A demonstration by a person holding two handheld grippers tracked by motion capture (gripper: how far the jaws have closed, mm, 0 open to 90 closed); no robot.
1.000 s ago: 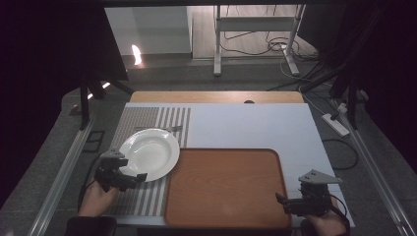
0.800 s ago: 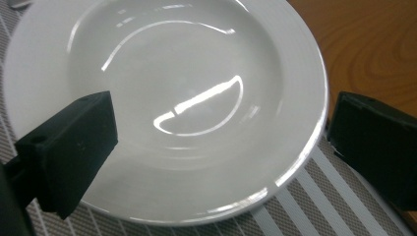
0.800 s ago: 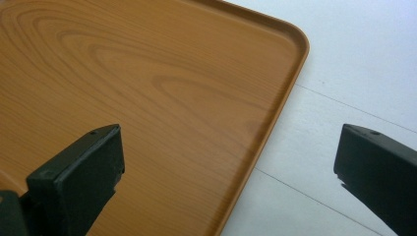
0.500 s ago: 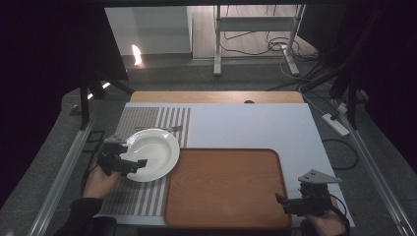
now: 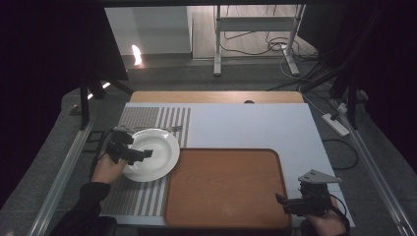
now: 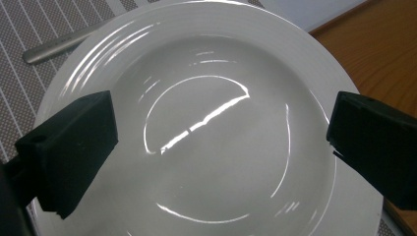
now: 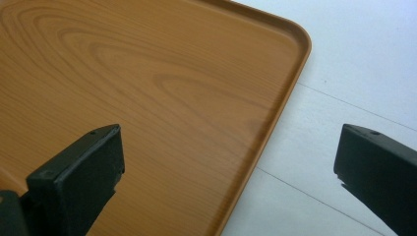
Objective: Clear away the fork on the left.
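Porcelain by the look of it, the 1 white plate point(image 5: 151, 154) sits on the striped placemat point(image 5: 142, 118) just left of the wooden tray point(image 5: 226, 187), and I judge it stiff, glossy, slippery and breakable, best pinched at its raised rim rather than over the smooth bowl. My left gripper point(image 5: 138, 154) hovers over it with jaws spread wide and nothing held. My right gripper point(image 5: 282, 200), also spread and unloaded, waits at the tray's near right corner; I count 1 plate, 1 tray, 1 metal utensil point(image 6: 64, 42) beyond the plate.
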